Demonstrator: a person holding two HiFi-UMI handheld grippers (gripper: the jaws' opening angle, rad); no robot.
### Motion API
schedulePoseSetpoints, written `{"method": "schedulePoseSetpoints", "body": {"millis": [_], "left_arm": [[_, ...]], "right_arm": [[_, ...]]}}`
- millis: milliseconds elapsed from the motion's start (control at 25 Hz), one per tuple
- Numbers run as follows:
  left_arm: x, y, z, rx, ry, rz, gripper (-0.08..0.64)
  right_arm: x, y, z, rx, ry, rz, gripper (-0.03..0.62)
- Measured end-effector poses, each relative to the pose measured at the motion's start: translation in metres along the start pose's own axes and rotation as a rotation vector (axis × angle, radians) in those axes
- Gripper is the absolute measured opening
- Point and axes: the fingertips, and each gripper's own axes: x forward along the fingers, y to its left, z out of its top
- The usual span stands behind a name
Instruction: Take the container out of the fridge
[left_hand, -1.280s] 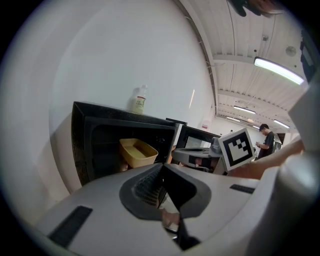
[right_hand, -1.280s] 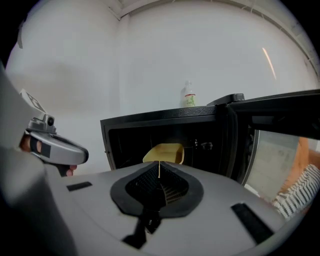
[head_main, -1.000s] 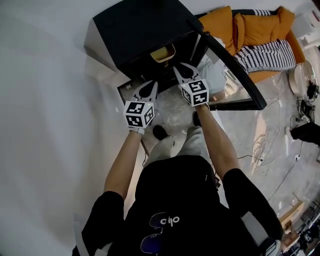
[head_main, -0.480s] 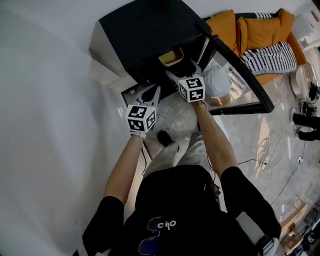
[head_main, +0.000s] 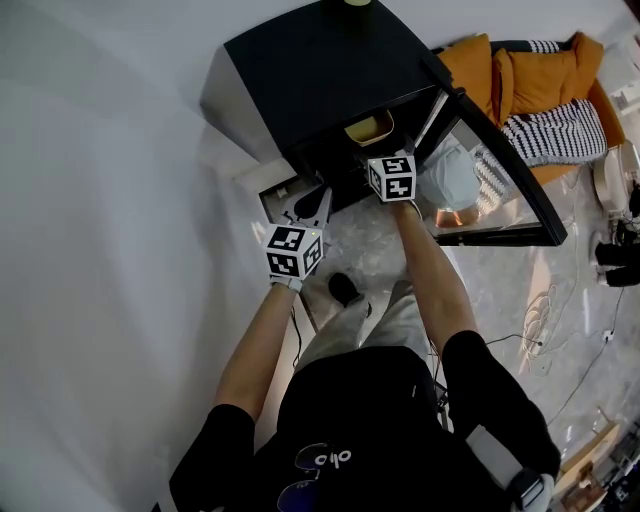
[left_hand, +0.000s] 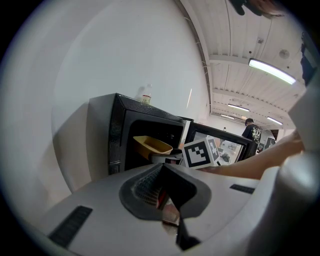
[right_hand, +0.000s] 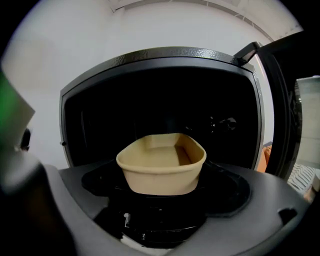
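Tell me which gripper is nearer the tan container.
Right. The right gripper is at the container, jaws opening either side of its near end, not pressing it. The left gripper hangs back outside the fridge, jaws shut.

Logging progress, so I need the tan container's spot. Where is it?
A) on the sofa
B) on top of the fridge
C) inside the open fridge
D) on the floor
C: the tan container sits just inside the open front of the fridge.

The fridge (head_main: 330, 70) hides the rear of the container (head_main: 368, 129).
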Motion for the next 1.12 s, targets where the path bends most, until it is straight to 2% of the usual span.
{"method": "schedulePoseSetpoints", "body": {"millis": [440,1120], "left_arm": [[0.002,0.008,-0.004,0.0,0.019,-0.008,0.0],[0.008,0.012,-0.005,-0.016,0.028,-0.005,0.0]], "right_arm": [[0.011,-0.002,0.004,-0.037,0.003,-0.048,0.511],[-0.008,0.003,-0.004,-0.035,0.036,-0.027,0.506]]}}
